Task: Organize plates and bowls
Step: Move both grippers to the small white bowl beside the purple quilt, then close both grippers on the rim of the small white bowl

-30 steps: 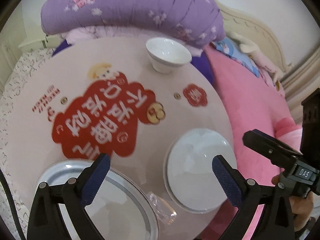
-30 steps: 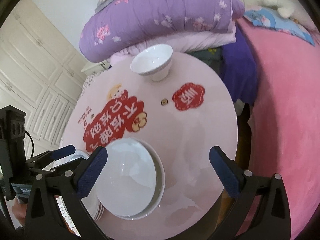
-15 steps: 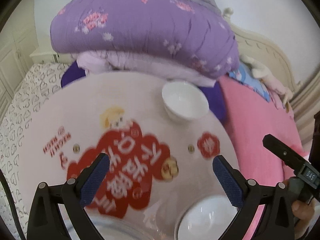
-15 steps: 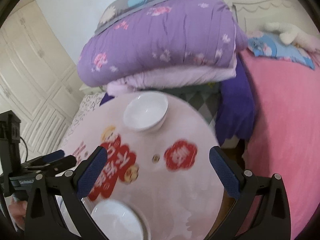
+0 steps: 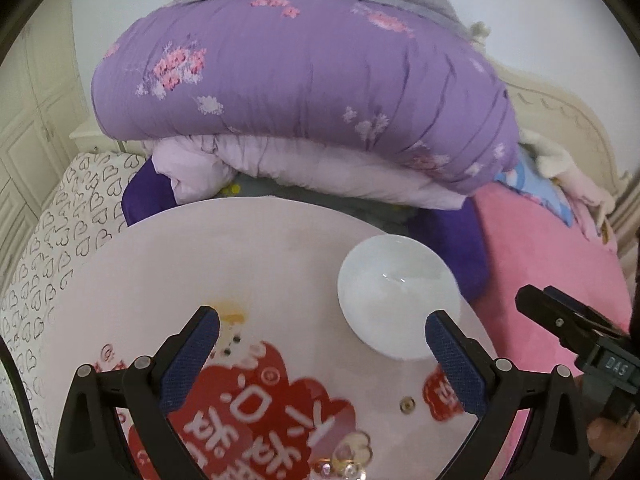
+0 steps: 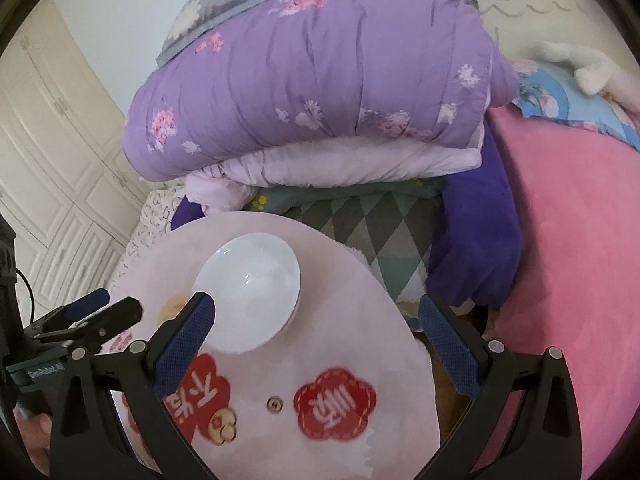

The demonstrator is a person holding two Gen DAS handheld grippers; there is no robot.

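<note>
A white bowl [image 5: 398,296] stands upright near the far right edge of the round pink table [image 5: 192,264]. It also shows in the right wrist view [image 6: 250,298]. My left gripper [image 5: 322,326] is open and empty, with its right finger just in front of the bowl. My right gripper [image 6: 316,310] is open and empty, with its left finger in front of the bowl's near left rim. The plates seen earlier are out of view.
A folded purple quilt [image 5: 304,92] lies on bedding behind the table. A pink blanket [image 6: 568,240] covers the bed on the right. White cupboards [image 6: 52,152] stand on the left. The table [image 6: 352,320] bears red stickers.
Both grippers have moved forward over the table toward the bowl. The plates have dropped out of view below. The bowl now looks larger and closer.
</note>
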